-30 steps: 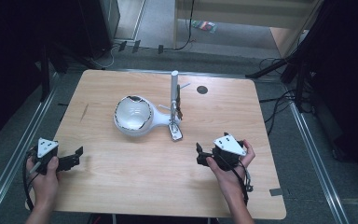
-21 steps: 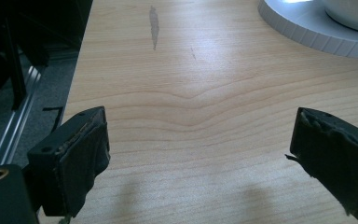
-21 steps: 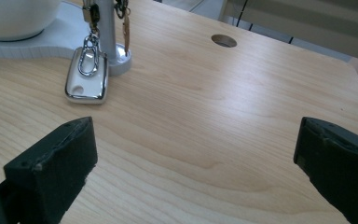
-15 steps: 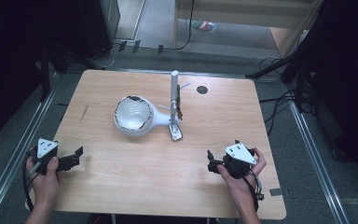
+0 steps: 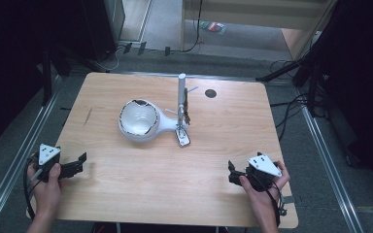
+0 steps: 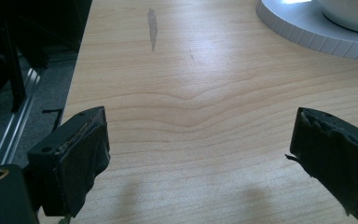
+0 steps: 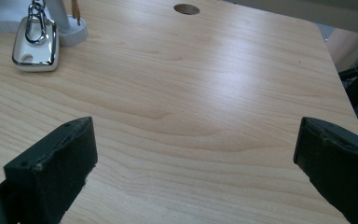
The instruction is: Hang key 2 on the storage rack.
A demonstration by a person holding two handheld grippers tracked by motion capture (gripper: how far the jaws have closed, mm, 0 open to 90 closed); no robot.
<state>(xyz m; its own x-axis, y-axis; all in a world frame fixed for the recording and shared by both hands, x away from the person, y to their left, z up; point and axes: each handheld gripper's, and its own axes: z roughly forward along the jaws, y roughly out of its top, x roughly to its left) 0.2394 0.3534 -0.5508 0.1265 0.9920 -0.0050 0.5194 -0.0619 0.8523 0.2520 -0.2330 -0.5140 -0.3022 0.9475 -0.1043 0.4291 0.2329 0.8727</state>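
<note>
1. Left tongs [image 5: 80,162] held at the bench's [image 5: 126,194] seven o'clock corner, jaws spread wide apart over bare wood, nothing between them.
2. White bowl [image 5: 138,119] sat near bench centre, well apart from both tongs, joined on its three o'clock side to an upright white post [image 5: 181,99].
3. Small white chrome-edged fob [image 5: 182,138] lay flat at the post's six o'clock, touching its base, clipped to a metal chain link [image 7: 36,23].
4. Dark round hole [image 5: 210,93] showed at the post's two o'clock.
5. Right tongs [image 5: 233,173] held at the bench's five o'clock corner, jaws wide apart, empty, aimed toward the fob.
</note>
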